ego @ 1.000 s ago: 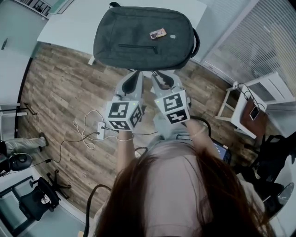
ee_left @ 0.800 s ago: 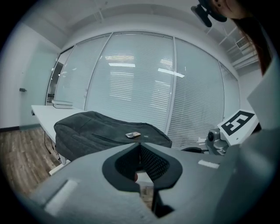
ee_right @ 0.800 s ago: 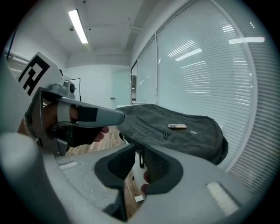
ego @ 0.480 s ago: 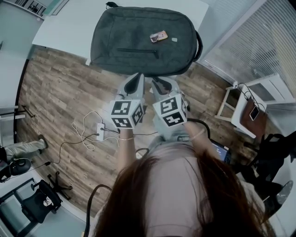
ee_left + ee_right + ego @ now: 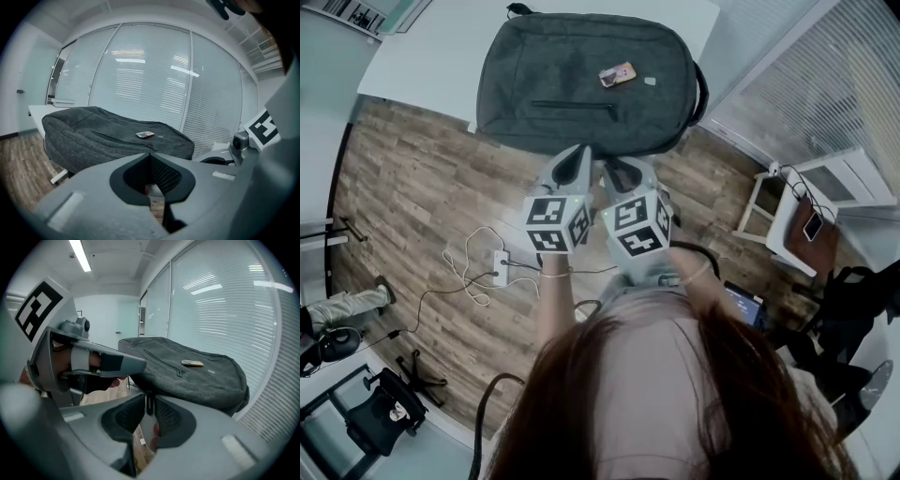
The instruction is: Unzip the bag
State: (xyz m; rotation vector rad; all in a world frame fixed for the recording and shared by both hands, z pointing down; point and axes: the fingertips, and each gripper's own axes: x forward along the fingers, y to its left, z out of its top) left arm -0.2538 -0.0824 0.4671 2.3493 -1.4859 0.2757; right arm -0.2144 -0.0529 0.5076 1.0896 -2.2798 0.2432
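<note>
Fingers point(image 5: 96, 187) of my left gripper point(image 5: 150, 157) are pressed together at the tips, with nothing between them. On my right gripper point(image 5: 149, 401) the fingers are drawn almost as close, leaving only a thin dark slit at the tips. I can't tell whether anything sits in that slit. From the head view I see both grippers held side by side, nearly touching, with their marker cubes toward me and their tips at the near edge of the bag point(image 5: 581, 84). The left one is level with the edge and the right one just beside it. The bag is a grey backpack lying flat on the corner of a white table point(image 5: 431, 47), with its near edge hanging slightly past the tabletop over the wood floor point(image 5: 412, 178). A front pocket zipper point(image 5: 572, 105) runs across the upper face and is closed, with its pull at the right end in the head view. A small flat item point(image 5: 617, 74) rests on the fabric beyond it, and I can't make out what it is. Along the right gripper's line the bag fills the middle ground, with the left gripper close in on that side. Slatted blinds point(image 5: 825, 84) stand behind the table. On the floor to my left lie a power strip point(image 5: 499, 267) and its loose white cable.
</note>
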